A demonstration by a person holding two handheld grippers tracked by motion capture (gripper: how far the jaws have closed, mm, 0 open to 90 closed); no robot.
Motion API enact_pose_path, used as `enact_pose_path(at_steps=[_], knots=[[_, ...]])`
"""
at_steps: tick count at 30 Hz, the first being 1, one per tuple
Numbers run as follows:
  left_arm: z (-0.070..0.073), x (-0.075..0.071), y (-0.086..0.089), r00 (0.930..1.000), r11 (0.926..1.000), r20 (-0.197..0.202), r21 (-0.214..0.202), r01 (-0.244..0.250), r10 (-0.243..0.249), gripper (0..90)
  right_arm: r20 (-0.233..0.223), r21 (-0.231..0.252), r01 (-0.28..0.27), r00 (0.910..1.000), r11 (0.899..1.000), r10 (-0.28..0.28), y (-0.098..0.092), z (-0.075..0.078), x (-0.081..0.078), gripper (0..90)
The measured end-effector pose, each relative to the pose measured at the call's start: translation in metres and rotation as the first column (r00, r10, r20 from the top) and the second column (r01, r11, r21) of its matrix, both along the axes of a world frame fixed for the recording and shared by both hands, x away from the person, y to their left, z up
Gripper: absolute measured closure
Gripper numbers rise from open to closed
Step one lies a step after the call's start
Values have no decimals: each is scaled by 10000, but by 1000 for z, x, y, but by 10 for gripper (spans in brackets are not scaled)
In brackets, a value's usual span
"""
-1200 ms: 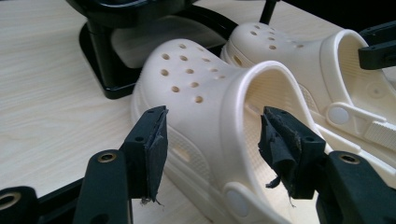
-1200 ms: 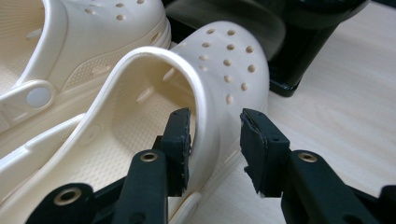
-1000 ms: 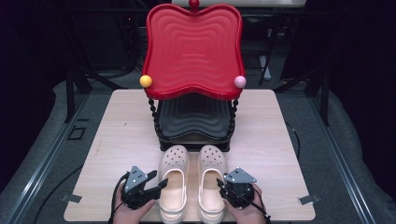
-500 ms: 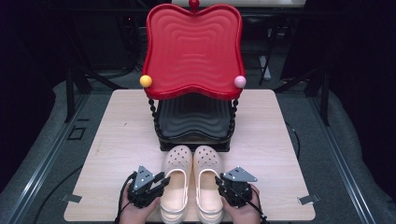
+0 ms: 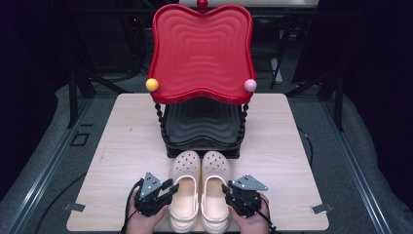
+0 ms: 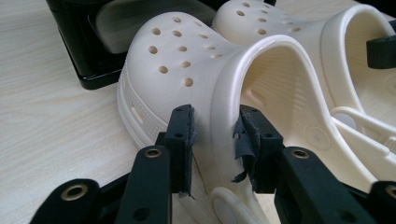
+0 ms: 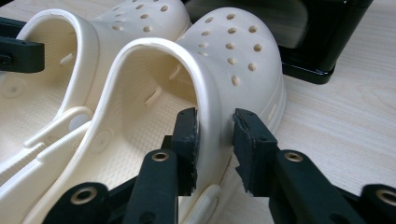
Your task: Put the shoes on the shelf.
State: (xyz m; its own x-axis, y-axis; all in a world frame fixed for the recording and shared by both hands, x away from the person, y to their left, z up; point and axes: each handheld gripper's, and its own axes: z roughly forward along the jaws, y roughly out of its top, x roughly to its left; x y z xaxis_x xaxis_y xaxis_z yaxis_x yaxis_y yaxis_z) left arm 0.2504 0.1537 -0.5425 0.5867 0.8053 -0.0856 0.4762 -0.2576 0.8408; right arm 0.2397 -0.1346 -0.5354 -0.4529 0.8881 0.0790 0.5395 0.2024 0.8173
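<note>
Two cream clogs lie side by side near the table's front edge, toes towards the rack. My left gripper [image 5: 170, 188] has the outer side wall of the left clog [image 5: 185, 191] between its jaws. In the left gripper view both pads of that gripper [image 6: 215, 127] touch the wall of the left clog [image 6: 177, 60]. My right gripper [image 5: 227, 190] has the outer wall of the right clog [image 5: 215, 187] between its jaws the same way, and in the right gripper view the pads of that gripper [image 7: 215, 126] lie against the right clog [image 7: 233, 42]. Both pairs of jaws have just been opening slightly.
Behind the clogs stands a two-tier rack with a tilted red tray [image 5: 202, 48] above a black tray [image 5: 202, 122], carried on beaded black posts. The wooden table [image 5: 131, 136] shows bare wood on both sides. Dark floor and cables surround it.
Both grippers, wide beside the clogs a second ago, have closed onto the clogs' outer walls. The hands have barely shifted, and the clogs lie where they were.
</note>
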Motion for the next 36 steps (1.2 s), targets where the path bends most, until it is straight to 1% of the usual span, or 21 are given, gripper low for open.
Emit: enact_pose_path(at_steps=[2,3,4,5,6,8,10,11,12,13,15,18,22,23,24,26,27,28,31,33,36], knots=[[0,0,1,10000,9999,5,-108,8,-8,639,-123,-37,-94,9999,9999,93,-4,1,-2,685],[-1,-1,1,10000,9998,8,-164,58,-58,624,124,52,-39,9999,10000,38,-4,-1,-1,675],[-2,-1,1,10000,9997,15,-217,63,-63,603,-103,-132,-135,9999,9998,134,-6,1,-3,659],[-3,-1,0,10000,9997,47,-232,23,-22,592,231,-15,-32,9997,10000,32,-5,-1,-3,648],[-3,-1,0,10000,9998,57,-202,16,-15,576,294,-254,-143,9995,9996,150,-6,0,-4,639],[-4,0,-1,10000,9998,64,-166,-56,57,570,590,-176,-74,9982,9998,84,-4,-2,-3,640],[-4,1,-2,9998,9997,143,-176,-152,155,571,643,-218,-104,9979,9997,118,-2,-3,-2,640],[-3,2,-2,9997,9998,156,-130,-173,175,571,614,-394,-207,9978,9990,231,-1,-2,-2,639],[-3,3,-3,9995,9996,236,-195,-183,188,571,947,-403,-308,9949,9987,345,3,-3,-1,632],[-2,3,-3,9995,9997,270,-155,-183,187,571,947,-403,-308,9949,9987,345,3,-3,-1,632],[0,6,-4,9995,9995,263,-243,-188,194,585,1325,-756,-285,9904,9967,384,8,-2,3,634],[2,9,-9,9981,9998,581,-65,-178,182,596,1370,-814,-263,9899,9963,373,10,-2,7,640],[3,13,-15,9973,9998,712,71,-178,173,603,1110,-1042,-331,9928,9940,447,9,-1,12,655],[3,13,-16,9969,9995,763,205,-221,205,603,1124,-1108,-343,9926,9932,468,10,-1,13,664],[3,13,-17,9966,9995,814,254,-180,159,604,1329,-1078,-300,9901,9937,443,11,-2,15,670],[3,12,-18,9955,9991,923,345,-230,197,624,1140,-1394,-388,9920,9895,549,12,0,15,690],[3,12,-18,9954,9992,934,330,-224,193,624,1140,-1394,-388,9920,9895,549,12,0,15,690],[3,13,-18,9953,9992,952,348,-219,184,633,1362,-1374,-327,9893,9900,516,13,-1,15,703],[4,10,-20,9939,9982,1074,525,-295,237,661,1365,-1651,-153,9899,9862,383,16,1,13,739],[4,10,-21,9938,9981,1080,529,-313,255,664,1453,-1593,-83,9889,9872,317,17,0,13,744],[5,7,-21,9937,9977,1089,591,-335,269,692,1260,-1592,-27,9918,9872,231,17,2,10,753]])
